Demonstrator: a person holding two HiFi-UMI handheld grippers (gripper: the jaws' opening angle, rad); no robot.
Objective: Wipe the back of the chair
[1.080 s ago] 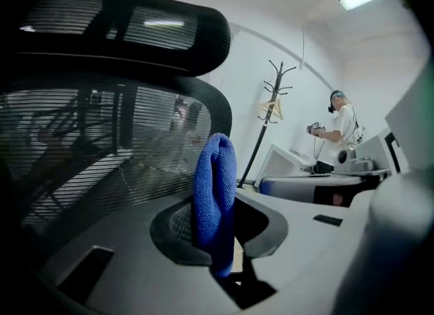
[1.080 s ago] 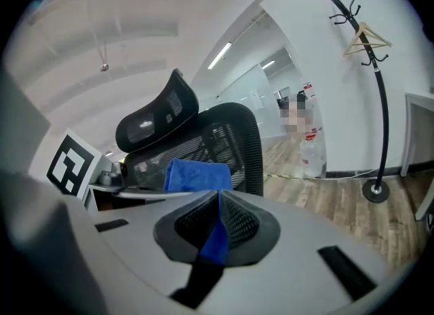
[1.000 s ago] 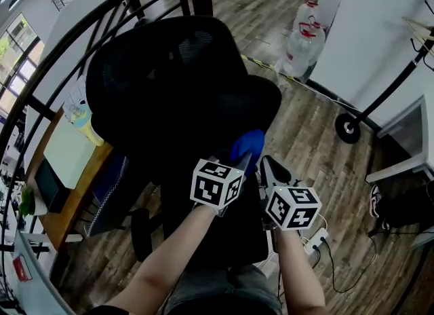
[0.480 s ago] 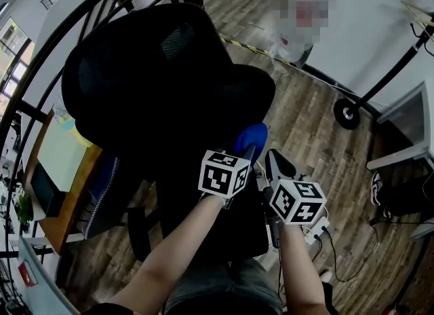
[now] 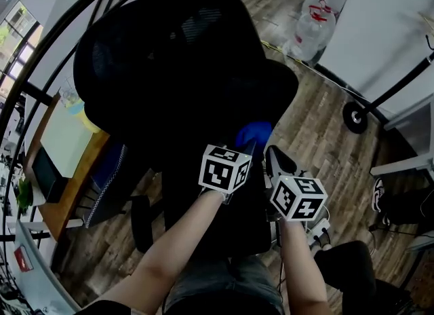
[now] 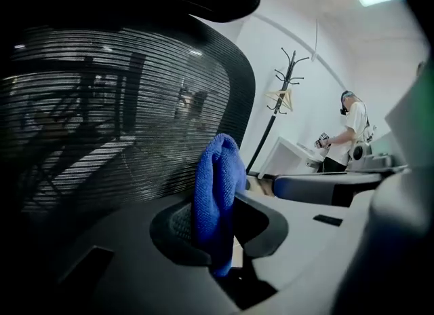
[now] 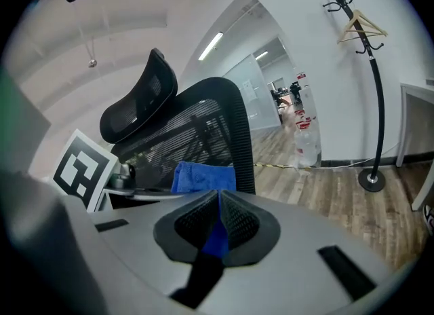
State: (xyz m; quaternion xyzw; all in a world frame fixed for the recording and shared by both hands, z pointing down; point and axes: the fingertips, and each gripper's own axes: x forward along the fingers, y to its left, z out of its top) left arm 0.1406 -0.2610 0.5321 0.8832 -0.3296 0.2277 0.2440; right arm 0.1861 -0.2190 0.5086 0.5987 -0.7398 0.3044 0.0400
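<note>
Head view: both forearms reach forward side by side. The left claw point(image 5: 245, 149) holds a blue cloth point(image 5: 255, 132) against the black office chair's backrest point(image 5: 169, 62), with the right claw point(image 5: 274, 158) just beside it.
Left gripper view: the jaws clamp the blue cloth at the mesh backrest.
Right gripper view: the jaws are pressed together, with blue showing in the slit.

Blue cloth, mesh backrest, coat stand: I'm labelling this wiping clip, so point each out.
blue cloth point(image 6: 215, 184): left gripper view, on its upright fold.
mesh backrest point(image 6: 102, 130): left gripper view, on the mesh panel.
coat stand point(image 7: 378, 96): right gripper view, on its pole.
</note>
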